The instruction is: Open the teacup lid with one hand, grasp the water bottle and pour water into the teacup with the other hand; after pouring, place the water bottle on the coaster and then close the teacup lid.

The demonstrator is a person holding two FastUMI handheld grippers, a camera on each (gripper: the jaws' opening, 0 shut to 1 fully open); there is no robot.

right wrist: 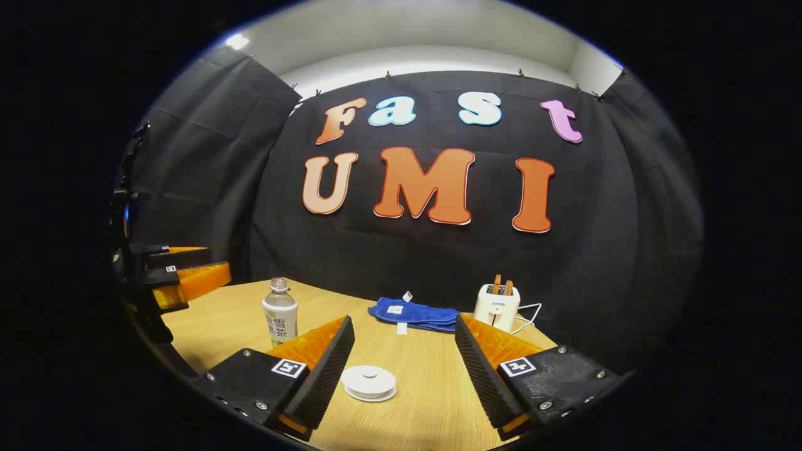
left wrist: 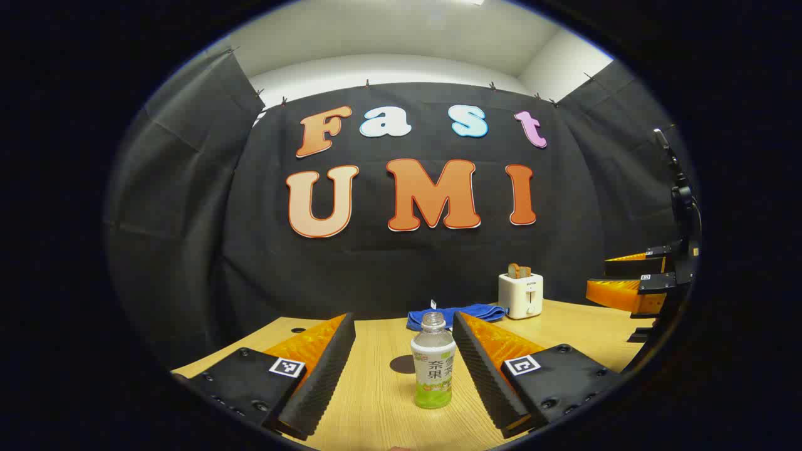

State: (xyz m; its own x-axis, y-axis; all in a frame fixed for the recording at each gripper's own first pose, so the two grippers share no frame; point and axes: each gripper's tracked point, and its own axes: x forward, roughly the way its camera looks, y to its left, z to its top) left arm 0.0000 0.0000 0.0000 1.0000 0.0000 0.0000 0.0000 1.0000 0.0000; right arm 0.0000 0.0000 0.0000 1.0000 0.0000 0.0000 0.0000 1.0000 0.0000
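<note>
The left gripper (left wrist: 404,369) hung with its fingers spread wide and empty, and the water bottle (left wrist: 432,363) stood upright on the wooden table (left wrist: 369,401) straight ahead in the gap between them, apart from both pads, its long axis vertical and its cap off. The right gripper (right wrist: 404,369) was likewise spread and holding nothing; the white teacup lid (right wrist: 369,383) lay low between its fingers, closer to its left finger, toward the near edge of the table. From the right gripper view the bottle stood off to the left, nearer the other gripper. So the left hand seemed the one placed for the bottle, the right for the lid. A dark round coaster (left wrist: 402,364) lay just behind the bottle. A blue cloth (right wrist: 415,315) and a white toaster (right wrist: 497,307) sat along the far edge.
</note>
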